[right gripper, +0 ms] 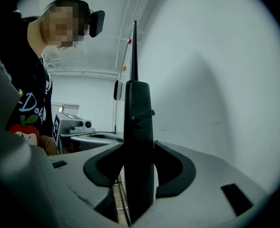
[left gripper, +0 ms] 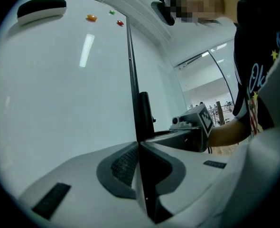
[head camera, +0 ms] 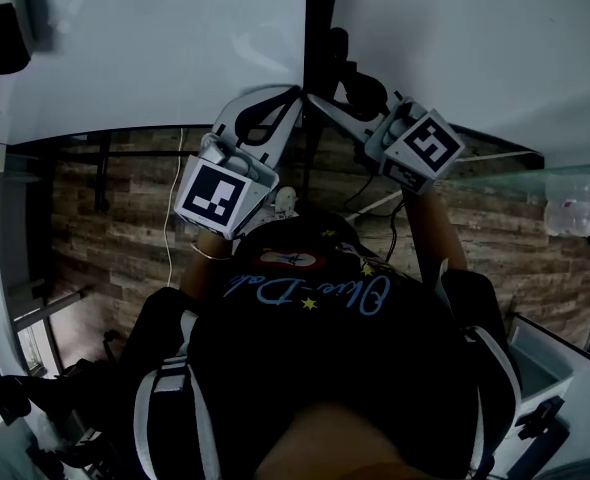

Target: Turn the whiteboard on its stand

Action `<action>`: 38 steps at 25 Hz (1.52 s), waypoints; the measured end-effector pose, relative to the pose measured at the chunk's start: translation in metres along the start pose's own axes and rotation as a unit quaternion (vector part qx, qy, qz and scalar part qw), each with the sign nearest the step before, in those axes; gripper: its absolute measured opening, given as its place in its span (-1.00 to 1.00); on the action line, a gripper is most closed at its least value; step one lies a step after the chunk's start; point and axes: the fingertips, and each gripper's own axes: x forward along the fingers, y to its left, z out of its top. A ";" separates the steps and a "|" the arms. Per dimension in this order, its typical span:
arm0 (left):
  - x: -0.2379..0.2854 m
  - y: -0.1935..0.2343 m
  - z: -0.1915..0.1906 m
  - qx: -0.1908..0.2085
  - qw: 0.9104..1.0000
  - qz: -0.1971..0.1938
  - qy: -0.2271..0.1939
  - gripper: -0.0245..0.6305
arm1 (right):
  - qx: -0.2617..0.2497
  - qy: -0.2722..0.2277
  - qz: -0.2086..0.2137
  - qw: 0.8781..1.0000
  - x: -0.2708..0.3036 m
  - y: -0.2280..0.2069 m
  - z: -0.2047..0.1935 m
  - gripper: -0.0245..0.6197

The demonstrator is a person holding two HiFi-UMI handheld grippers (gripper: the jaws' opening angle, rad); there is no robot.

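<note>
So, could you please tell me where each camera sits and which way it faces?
Head view: on the head, facing steeply down; torso, left gripper and right gripper on the black edge of the whiteboard.
Left gripper view: on the left gripper, along jaws shut on that edge; right gripper, forearm beyond.
Right gripper view: likewise mirrored; left gripper, shirt beyond.
Shared by all: the edge.

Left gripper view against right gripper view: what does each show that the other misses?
Only the left gripper view: the right gripper and a lamp's glare on the whiteboard face. Only the right gripper view: the left gripper and a small lever on the black frame. Both: that gripper's jaws shut on the whiteboard's dark edge.
</note>
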 end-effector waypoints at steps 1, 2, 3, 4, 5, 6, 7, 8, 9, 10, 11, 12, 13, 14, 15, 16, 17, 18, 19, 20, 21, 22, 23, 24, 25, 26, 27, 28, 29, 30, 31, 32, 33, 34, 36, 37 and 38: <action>0.000 0.000 0.000 -0.001 1.000 -0.001 0.002 -0.90 | 0.002 -0.001 -0.004 1.000 0.000 0.000 0.000 -0.34; 0.000 0.000 -0.001 -0.002 1.000 -0.001 0.002 -0.90 | 0.003 -0.001 -0.007 1.000 0.000 0.000 0.000 -0.34; 0.000 -0.001 -0.001 -0.002 1.000 -0.002 0.002 -0.90 | 0.002 0.001 -0.010 1.000 0.000 0.000 0.000 -0.34; 0.000 -0.002 -0.001 -0.002 1.000 -0.002 0.001 -0.90 | 0.002 0.003 -0.011 1.000 -0.001 0.000 0.000 -0.34; 0.000 -0.003 -0.001 -0.003 1.000 -0.002 0.001 -0.90 | 0.001 0.005 -0.012 1.000 -0.002 0.001 0.000 -0.34; -0.001 -0.004 -0.001 -0.003 1.000 -0.002 0.000 -0.90 | 0.000 0.007 -0.012 1.000 -0.003 0.002 0.000 -0.34; -0.002 -0.005 -0.001 -0.003 1.000 -0.001 -0.001 -0.90 | -0.001 0.008 -0.013 1.000 -0.004 0.003 0.000 -0.34; -0.003 -0.005 -0.002 -0.003 1.000 -0.001 -0.002 -0.90 | 0.000 0.008 -0.015 1.000 -0.005 0.004 0.000 -0.34; -0.004 -0.005 -0.003 -0.004 1.000 -0.001 -0.003 -0.90 | 0.001 0.007 -0.016 1.000 -0.005 0.006 0.000 -0.34; -0.006 -0.005 -0.003 -0.004 1.000 0.000 -0.004 -0.90 | 0.001 0.006 -0.018 1.000 -0.005 0.007 -0.001 -0.34; -0.006 -0.005 -0.003 -0.004 1.000 0.000 -0.004 -0.90 | 0.001 0.006 -0.018 1.000 -0.004 0.007 -0.001 -0.34; -0.005 -0.004 -0.003 -0.005 1.000 -0.001 -0.004 -0.90 | 0.001 0.006 -0.018 1.000 -0.003 0.007 -0.001 -0.34; -0.004 -0.003 -0.002 -0.005 1.000 -0.001 -0.004 -0.90 | 0.001 0.007 -0.018 1.000 -0.003 0.006 0.000 -0.34; -0.004 -0.003 -0.002 -0.006 1.000 -0.001 -0.004 -0.90 | 0.000 0.007 -0.018 1.000 -0.003 0.006 0.000 -0.34; -0.005 -0.004 -0.002 -0.006 1.000 -0.001 -0.003 -0.90 | 0.000 0.007 -0.018 1.000 -0.003 0.007 0.000 -0.34; -0.005 -0.004 -0.002 -0.007 1.000 0.000 -0.003 -0.90 | 0.001 0.007 -0.019 1.000 -0.003 0.007 0.001 -0.34; -0.004 -0.003 -0.002 -0.008 1.000 0.000 -0.003 -0.90 | 0.003 0.006 -0.020 1.000 -0.002 0.006 0.001 -0.34; -0.003 -0.001 -0.003 -0.010 1.000 0.000 -0.003 -0.90 | 0.004 0.006 -0.022 1.000 -0.001 0.004 0.001 -0.34; -0.002 0.000 -0.004 -0.011 1.000 0.001 -0.003 -0.90 | 0.005 0.007 -0.022 1.000 -0.001 0.002 0.000 -0.34; -0.002 0.001 -0.005 -0.011 1.000 0.001 -0.003 -0.90 | 0.003 0.008 -0.022 1.000 -0.001 0.002 -0.001 -0.34; -0.004 -0.001 -0.006 -0.010 1.000 0.002 -0.004 -0.90 | 0.002 0.009 -0.022 1.000 -0.002 0.004 -0.001 -0.33; -0.008 -0.004 -0.005 -0.009 1.000 0.003 -0.004 -0.90 | 0.001 0.008 -0.023 1.000 -0.003 0.009 -0.001 -0.33; -0.013 -0.008 -0.004 -0.007 1.000 0.003 -0.004 -0.90 | 0.001 0.007 -0.024 1.000 -0.005 0.015 0.000 -0.33; -0.017 -0.011 -0.004 -0.006 1.000 0.004 -0.005 -0.90 | 0.000 0.006 -0.025 1.000 -0.007 0.021 0.001 -0.33; -0.022 -0.013 -0.003 -0.005 1.000 0.005 -0.007 -0.90 | -0.001 0.007 -0.025 1.000 -0.008 0.026 0.002 -0.33; -0.027 -0.013 -0.003 -0.005 1.000 0.005 -0.009 -0.90 | -0.003 0.009 -0.025 1.000 -0.006 0.031 0.001 -0.33; -0.032 -0.012 -0.004 -0.004 1.000 0.006 -0.011 -0.90 | -0.004 0.010 -0.024 1.000 -0.003 0.036 0.000 -0.34; -0.036 -0.010 -0.005 -0.004 1.000 0.006 -0.013 -0.90 | -0.004 0.012 -0.024 1.000 0.000 0.040 -0.001 -0.33; -0.038 -0.008 -0.006 -0.004 1.000 0.005 -0.013 -0.90 | -0.004 0.014 -0.024 1.000 0.003 0.041 -0.002 -0.33; -0.036 -0.007 -0.007 -0.005 1.000 0.004 -0.013 -0.90 | -0.004 0.016 -0.023 1.000 0.004 0.041 -0.003 -0.33; -0.035 -0.007 -0.007 -0.006 1.000 0.004 -0.014 -0.90 | -0.003 0.018 -0.022 1.000 0.005 0.041 -0.003 -0.33; -0.034 -0.007 -0.007 -0.006 1.000 0.004 -0.014 -0.90 | -0.002 0.020 -0.022 1.000 0.005 0.042 -0.003 -0.33; -0.037 -0.007 -0.006 -0.005 1.000 0.004 -0.014 -0.90 | -0.003 0.021 -0.022 1.000 0.006 0.045 -0.003 -0.33; -0.041 -0.007 -0.006 -0.003 1.000 0.004 -0.014 -0.90 | -0.003 0.021 -0.022 1.000 0.007 0.049 -0.003 -0.33; -0.050 -0.008 -0.005 -0.001 1.000 0.004 -0.015 -0.91 | -0.006 0.022 -0.022 0.999 0.010 0.057 -0.002 -0.33; -0.051 -0.009 -0.005 0.000 1.000 0.005 -0.015 -0.91 | -0.007 0.022 -0.023 0.999 0.010 0.059 -0.002 -0.33; -0.051 -0.009 -0.006 0.000 1.000 0.006 -0.016 -0.91 | -0.007 0.022 -0.024 0.999 0.010 0.059 -0.003 -0.33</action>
